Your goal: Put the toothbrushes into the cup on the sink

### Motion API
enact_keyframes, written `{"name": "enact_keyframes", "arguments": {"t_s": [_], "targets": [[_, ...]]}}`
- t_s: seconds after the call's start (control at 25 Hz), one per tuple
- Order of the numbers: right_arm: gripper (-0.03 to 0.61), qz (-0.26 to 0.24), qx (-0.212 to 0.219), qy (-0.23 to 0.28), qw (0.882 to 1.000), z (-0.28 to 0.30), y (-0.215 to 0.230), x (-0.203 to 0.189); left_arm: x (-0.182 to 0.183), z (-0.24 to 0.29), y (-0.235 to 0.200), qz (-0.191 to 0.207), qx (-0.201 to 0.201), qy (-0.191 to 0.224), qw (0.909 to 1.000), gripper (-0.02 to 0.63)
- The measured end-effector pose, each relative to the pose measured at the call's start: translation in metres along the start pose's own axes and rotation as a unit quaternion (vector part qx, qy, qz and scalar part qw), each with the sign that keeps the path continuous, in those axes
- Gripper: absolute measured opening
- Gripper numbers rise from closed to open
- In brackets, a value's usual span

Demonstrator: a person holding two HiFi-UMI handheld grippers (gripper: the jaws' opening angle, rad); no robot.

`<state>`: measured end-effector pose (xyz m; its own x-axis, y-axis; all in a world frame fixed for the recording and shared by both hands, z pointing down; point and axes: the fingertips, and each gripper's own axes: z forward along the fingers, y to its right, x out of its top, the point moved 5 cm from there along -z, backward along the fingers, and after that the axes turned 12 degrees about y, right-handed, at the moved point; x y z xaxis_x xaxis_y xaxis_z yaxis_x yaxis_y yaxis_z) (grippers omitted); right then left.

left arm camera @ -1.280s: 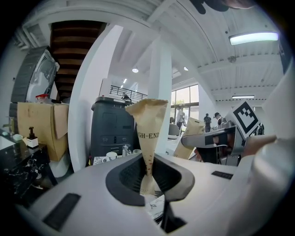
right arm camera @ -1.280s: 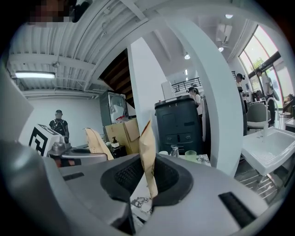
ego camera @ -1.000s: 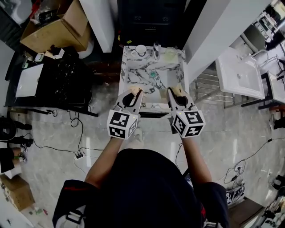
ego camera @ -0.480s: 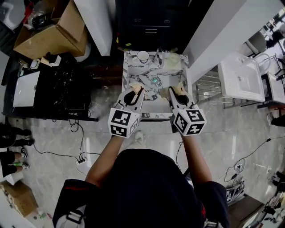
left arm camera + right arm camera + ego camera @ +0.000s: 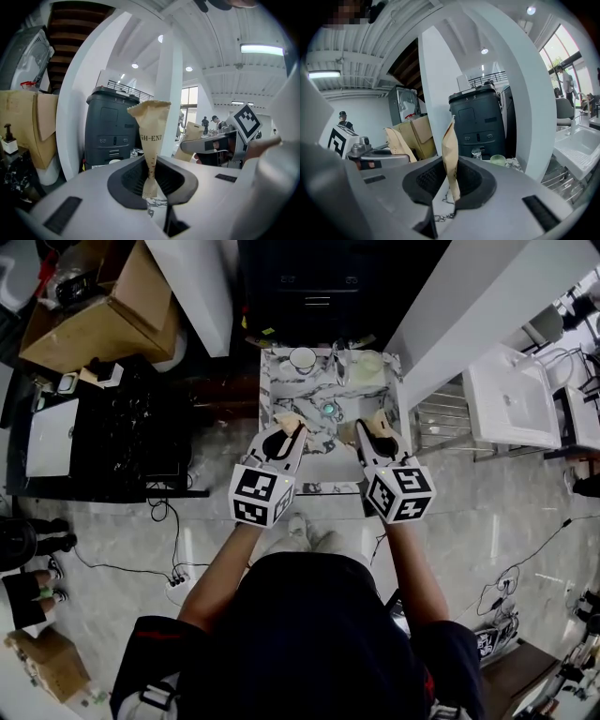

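Left gripper (image 5: 286,427) jaws pressed shut on a brown paper packet (image 5: 152,136). It stands upright between the pads and flares wider at the top, with print reading "GH-END". Right gripper (image 5: 370,427) likewise pinches a second brown paper packet (image 5: 450,157), upright and edge-on. What is inside either paper does not show.

Both grippers are held side by side, near each other but apart, over the front half of the marble-patterned sink (image 5: 267,404). The basin drain (image 5: 328,410) lies just beyond and between them.

White cup (image 5: 302,359) sits on the sink's back ledge toward the left, past the left gripper. Faucet (image 5: 336,354) stands just right of it, and a pale green cup (image 5: 367,362) is right of that — so the faucet is between the two cups.

Around:
- A dark grey cabinet (image 5: 319,282) is behind the sink.
- White pillars flank it.
- A cardboard box (image 5: 94,320) is at upper left.
- A black table with a flat white item (image 5: 52,435) on it is at left.
- A separate white basin (image 5: 511,409) is at right.
- A power strip (image 5: 175,585) and cables lie on the floor — a person stands far back in the right gripper view.
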<state>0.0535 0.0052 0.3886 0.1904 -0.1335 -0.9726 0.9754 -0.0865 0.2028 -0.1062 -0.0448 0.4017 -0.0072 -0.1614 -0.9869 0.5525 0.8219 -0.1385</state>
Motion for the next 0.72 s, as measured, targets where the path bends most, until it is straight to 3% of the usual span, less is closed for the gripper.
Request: {"name": "enact_keyframes", "arguments": {"t_s": [0.72], "targets": [[0.074, 0.005, 0.0, -0.002, 1.0, 0.013, 0.041, 0.0, -0.011, 0.032, 0.013, 0.0, -0.002, -0.02, 0.9998, 0.041]]}}
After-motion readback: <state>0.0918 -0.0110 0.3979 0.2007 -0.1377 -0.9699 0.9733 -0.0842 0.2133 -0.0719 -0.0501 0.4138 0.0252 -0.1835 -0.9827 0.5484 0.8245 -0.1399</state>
